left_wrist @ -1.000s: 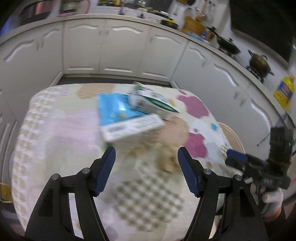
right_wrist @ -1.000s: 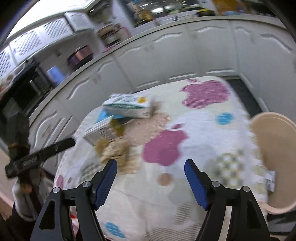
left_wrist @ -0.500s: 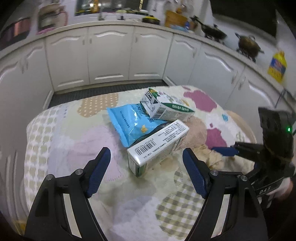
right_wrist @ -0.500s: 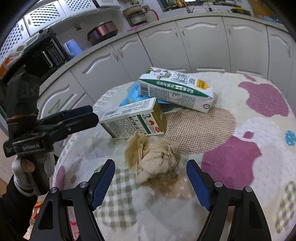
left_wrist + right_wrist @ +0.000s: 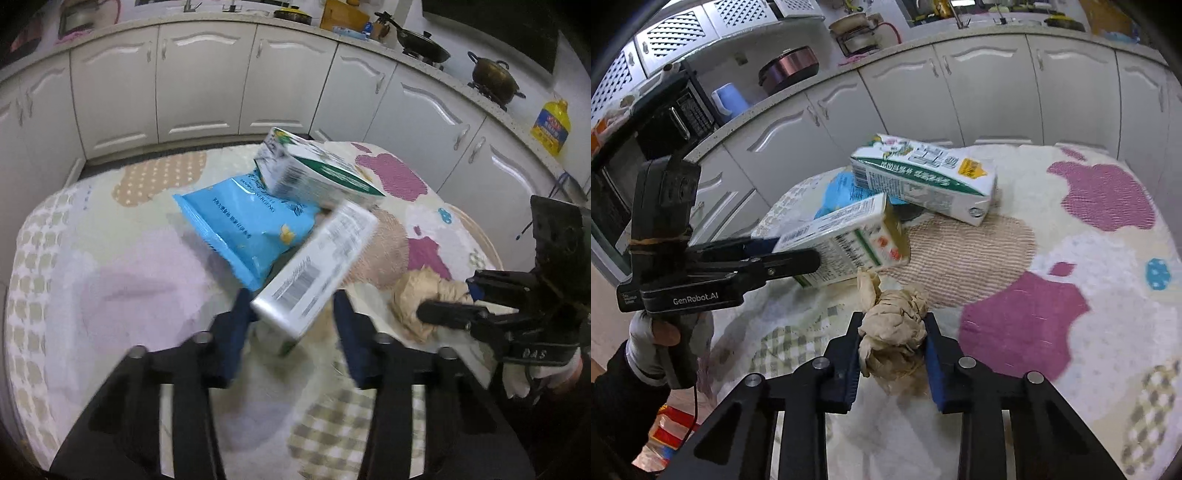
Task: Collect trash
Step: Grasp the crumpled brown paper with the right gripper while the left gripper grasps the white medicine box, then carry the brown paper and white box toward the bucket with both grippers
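Note:
My left gripper [image 5: 291,332] is shut on the near end of a white carton with a barcode [image 5: 317,266], tilted up off the table; it also shows in the right wrist view [image 5: 846,247]. My right gripper [image 5: 891,354] is shut on a crumpled brown paper wad [image 5: 894,332], which also shows in the left wrist view [image 5: 421,299]. A blue snack bag [image 5: 247,225] lies under the carton. A green-and-white milk carton [image 5: 923,181] lies on its side behind.
The round table [image 5: 1089,332] wears a patchwork cloth with purple blotches. White kitchen cabinets [image 5: 203,81] curve behind it. A beige chair seat [image 5: 476,236] sits at the table's right edge. A microwave [image 5: 665,122] stands on the counter.
Both grippers have moved in and closed: the left on the barcode carton, lifting its end, the right on the paper wad.

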A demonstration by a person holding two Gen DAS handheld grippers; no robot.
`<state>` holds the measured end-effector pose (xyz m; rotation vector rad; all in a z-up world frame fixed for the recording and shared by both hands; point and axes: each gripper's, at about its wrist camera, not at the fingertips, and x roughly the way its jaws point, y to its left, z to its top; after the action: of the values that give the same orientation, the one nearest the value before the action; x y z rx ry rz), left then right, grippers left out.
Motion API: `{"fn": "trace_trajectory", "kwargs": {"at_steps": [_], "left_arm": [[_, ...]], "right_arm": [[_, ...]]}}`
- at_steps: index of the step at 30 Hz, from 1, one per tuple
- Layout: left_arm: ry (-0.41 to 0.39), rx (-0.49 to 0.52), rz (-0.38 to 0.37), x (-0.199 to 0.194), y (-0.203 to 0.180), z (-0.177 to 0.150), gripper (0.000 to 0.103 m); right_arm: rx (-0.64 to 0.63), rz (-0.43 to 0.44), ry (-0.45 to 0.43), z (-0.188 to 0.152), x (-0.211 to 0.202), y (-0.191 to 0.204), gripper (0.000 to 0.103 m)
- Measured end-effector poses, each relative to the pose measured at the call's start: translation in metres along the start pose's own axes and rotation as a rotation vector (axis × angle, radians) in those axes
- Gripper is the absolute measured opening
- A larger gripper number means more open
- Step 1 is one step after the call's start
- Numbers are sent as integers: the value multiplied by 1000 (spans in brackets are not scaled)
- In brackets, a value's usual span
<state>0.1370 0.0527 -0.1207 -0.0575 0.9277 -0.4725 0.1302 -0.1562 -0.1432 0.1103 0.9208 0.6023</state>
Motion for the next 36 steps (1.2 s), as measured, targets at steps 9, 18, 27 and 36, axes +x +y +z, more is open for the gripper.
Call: {"fn": "trace_trajectory", "kwargs": {"at_steps": [9,18,27,36], "left_arm": [[30,-87,-19,-22,-34,-30,27],[34,-108,-8,-25,-51,-29,54],[48,-20,58,-5,-72,-4,55],[74,-54,81,7,-66,-4,26]], "right_arm": [[31,-35,-40,-10,-35,-18,28],[7,-75,-3,-20,-34,-15,38],[-1,-102,-6,-23,-33,-18,49],[1,-90,-26,-26,-43,-22,25]]}}
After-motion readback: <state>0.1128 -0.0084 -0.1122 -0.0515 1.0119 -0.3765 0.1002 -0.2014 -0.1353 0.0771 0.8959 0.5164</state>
